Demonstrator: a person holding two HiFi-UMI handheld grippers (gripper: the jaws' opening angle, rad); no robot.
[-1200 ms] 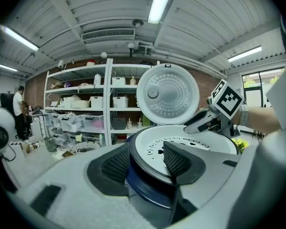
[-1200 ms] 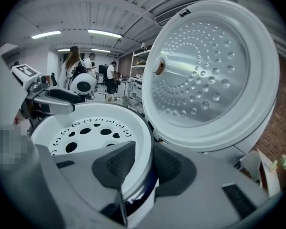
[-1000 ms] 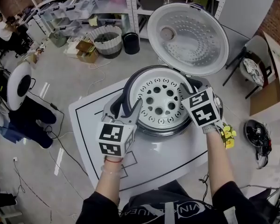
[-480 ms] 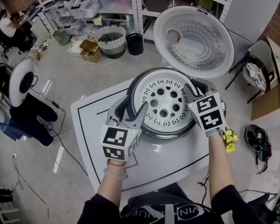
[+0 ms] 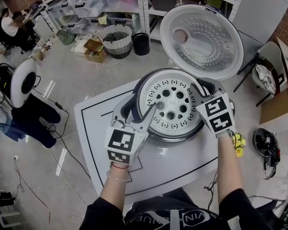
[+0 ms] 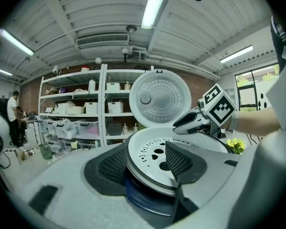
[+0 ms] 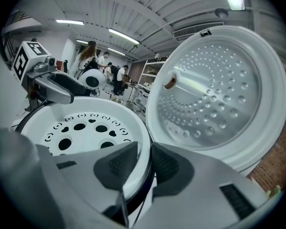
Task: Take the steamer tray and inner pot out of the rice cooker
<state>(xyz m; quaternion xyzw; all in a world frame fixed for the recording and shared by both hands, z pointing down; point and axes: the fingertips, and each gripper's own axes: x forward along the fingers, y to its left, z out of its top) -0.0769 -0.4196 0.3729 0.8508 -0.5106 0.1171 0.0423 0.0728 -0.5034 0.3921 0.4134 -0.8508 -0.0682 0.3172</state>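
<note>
While the steamer tray [image 5: 170,104] sits in the rice cooker [image 5: 175,139], my right gripper [image 5: 205,91], jaws just closing, clamps its 3 o'clock rim. My left gripper [image 5: 140,110], jaws just widening, straddles 8 o'clock unclamped. Next, I reckon: pinch left, lift level.

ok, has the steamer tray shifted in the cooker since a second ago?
No. The steamer tray sits in the same place inside the rim of the rice cooker as before.

White round perforated steamer tray [image 5: 172,105], seated in the open rice cooker [image 5: 182,139] mouth; dimpled lid [image 5: 201,41] raised behind
</note>
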